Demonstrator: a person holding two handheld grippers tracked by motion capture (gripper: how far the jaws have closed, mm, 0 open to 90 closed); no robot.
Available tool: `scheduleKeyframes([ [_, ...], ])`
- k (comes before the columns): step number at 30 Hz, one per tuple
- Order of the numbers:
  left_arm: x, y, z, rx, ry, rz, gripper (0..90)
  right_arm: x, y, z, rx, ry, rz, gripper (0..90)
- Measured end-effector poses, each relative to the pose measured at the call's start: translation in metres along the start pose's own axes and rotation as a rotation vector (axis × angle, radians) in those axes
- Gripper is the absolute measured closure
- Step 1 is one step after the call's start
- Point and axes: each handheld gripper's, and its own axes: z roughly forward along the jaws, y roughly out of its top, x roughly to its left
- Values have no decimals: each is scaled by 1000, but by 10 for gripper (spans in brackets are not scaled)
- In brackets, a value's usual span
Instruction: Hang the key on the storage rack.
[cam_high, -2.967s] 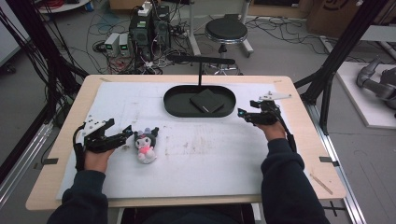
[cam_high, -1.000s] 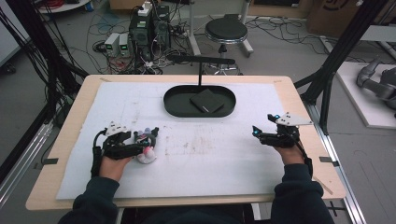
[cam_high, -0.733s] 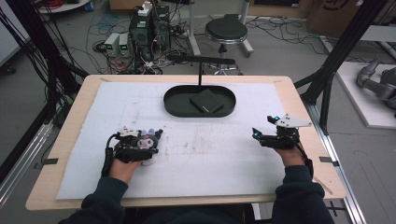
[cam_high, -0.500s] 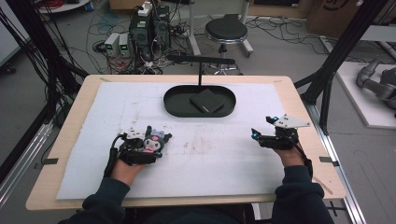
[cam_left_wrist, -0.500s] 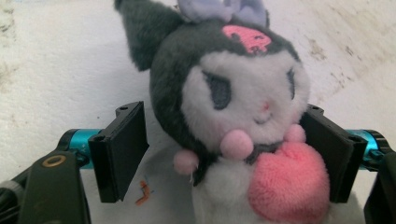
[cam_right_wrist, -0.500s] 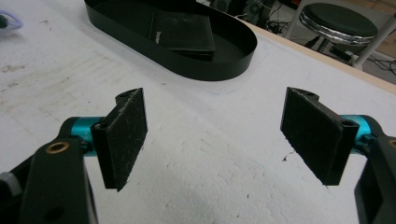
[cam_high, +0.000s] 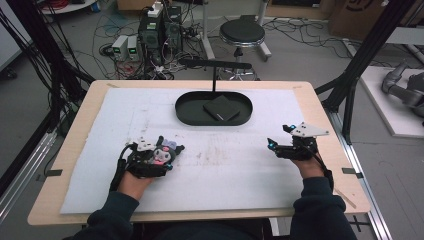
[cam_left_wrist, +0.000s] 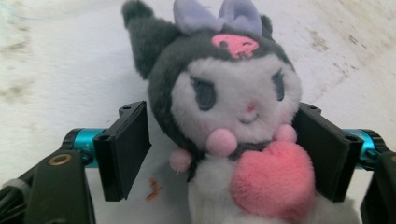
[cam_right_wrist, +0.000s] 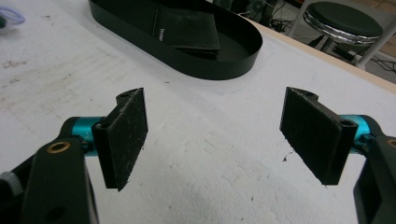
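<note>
White padding covers the surface (cam_high: 240, 165). At near left, the left hand-held gripper (cam_left_wrist: 219, 149) brackets a plush toy (cam_left_wrist: 229, 126), jaws spread, one pad touching. Soft and light, it should squash; grip the body. Far centre sits a black oval tray (cam_high: 190, 112); right hand-held gripper (cam_right_wrist: 215, 140) gapes empty.

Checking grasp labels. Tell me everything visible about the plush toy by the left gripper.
The plush toy is a soft, fuzzy doll: dark grey hood with pointed ears, lilac bow, pink skull mark, white face, small pink pompoms and a pink heart on its chest. It sits on the white table cover, front-left, facing the camera between the jaws of the left gripper. The jaws flank it; one is at its side, a gap shows at the other, so a firm grip is unconfirmed.
</note>
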Motion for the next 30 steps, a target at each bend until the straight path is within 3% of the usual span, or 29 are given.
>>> scheduleKeyframes([
  [5, 6, 3, 0, 10, -10, 16, 364, 0, 0, -1, -1, 2, 0, 239],
  [9, 16, 5, -3, 2, -43, -20, 392, 0, 0, -2, -3, 1, 3, 240],
  [14, 32, 13, -17, -54, -129, -97, 397, -1, 0, -4, -12, -3, 11, 241],
  [22, 53, 55, -48, -86, -206, -117, 398, -2, 0, -3, -17, 1, 16, 242],
  [30, 59, 103, -65, -149, -194, -51, 398, -5, 2, -3, -33, 7, 22, 242],
])
